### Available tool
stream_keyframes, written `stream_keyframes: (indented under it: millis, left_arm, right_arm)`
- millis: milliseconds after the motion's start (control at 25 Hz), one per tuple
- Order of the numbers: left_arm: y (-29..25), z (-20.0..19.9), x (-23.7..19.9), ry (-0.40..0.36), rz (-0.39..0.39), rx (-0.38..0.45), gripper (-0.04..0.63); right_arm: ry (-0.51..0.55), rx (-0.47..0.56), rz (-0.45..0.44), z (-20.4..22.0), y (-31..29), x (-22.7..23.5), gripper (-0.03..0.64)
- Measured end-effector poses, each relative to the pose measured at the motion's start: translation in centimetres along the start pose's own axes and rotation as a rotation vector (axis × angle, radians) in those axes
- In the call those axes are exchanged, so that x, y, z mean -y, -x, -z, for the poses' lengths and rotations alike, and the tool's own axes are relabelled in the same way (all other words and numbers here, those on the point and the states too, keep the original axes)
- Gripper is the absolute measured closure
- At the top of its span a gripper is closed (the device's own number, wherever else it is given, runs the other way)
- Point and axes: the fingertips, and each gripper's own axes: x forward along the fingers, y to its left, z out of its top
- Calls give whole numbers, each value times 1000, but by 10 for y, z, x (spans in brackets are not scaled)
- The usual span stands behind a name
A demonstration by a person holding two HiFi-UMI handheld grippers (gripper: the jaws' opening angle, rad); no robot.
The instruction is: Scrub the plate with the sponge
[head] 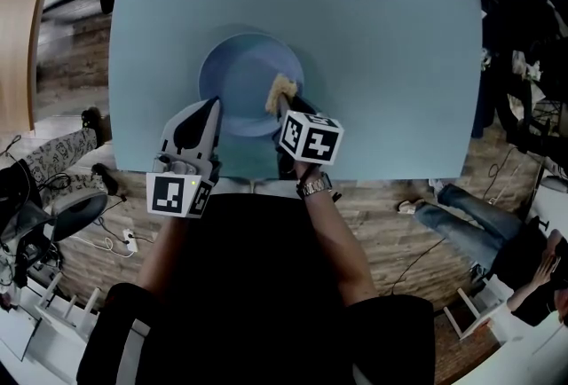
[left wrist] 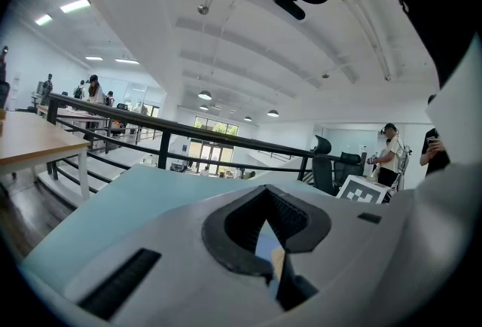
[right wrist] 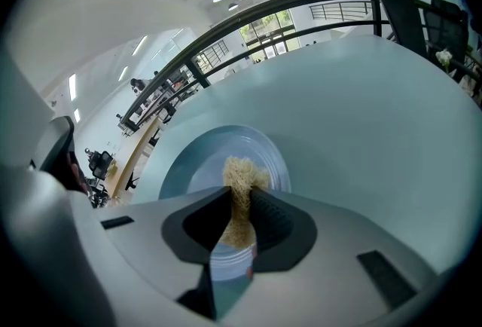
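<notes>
Head view: the left gripper [head: 214, 101] is touching the lower-left rim of the plate [head: 240, 73], which is sitting at the middle of the table [head: 382, 37]. The right gripper [head: 288, 108] is pressing the sponge [head: 281, 91] onto the plate's right side.

Left gripper view: the left gripper [left wrist: 268, 226] is showing its jaws narrowed to a slit.

Right gripper view: the right gripper [right wrist: 239, 203] is clamping the sponge [right wrist: 242, 171] over the plate [right wrist: 192, 167].

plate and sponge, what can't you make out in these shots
Whether sponge touches plate: head view, right gripper covers it; right gripper view, fingers hide the sponge's lower part.
Near rim of plate: head view, under both grippers.
Hold of left gripper on plate: its view is mostly gripper body, only a blue sliver shows.
</notes>
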Motion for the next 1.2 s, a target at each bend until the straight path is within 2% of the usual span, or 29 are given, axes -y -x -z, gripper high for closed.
stream_keyframes:
  millis: [680, 840, 960, 1200]
  left_arm:
    - [21, 0, -42, 3, -54, -14, 594]
    - [21, -6, -51, 14, -69, 24, 594]
    - [26, 2, -56, 13, -70, -17, 594]
    - [27, 3, -55, 7, -64, -12, 594]
  right_arm:
    - [132, -81, -167, 16, -46, -110, 543]
    - [146, -102, -192, 24, -55, -123, 543]
    - [159, -111, -198, 29, -57, -130, 543]
    - [164, -116, -195, 32, -54, -125, 543]
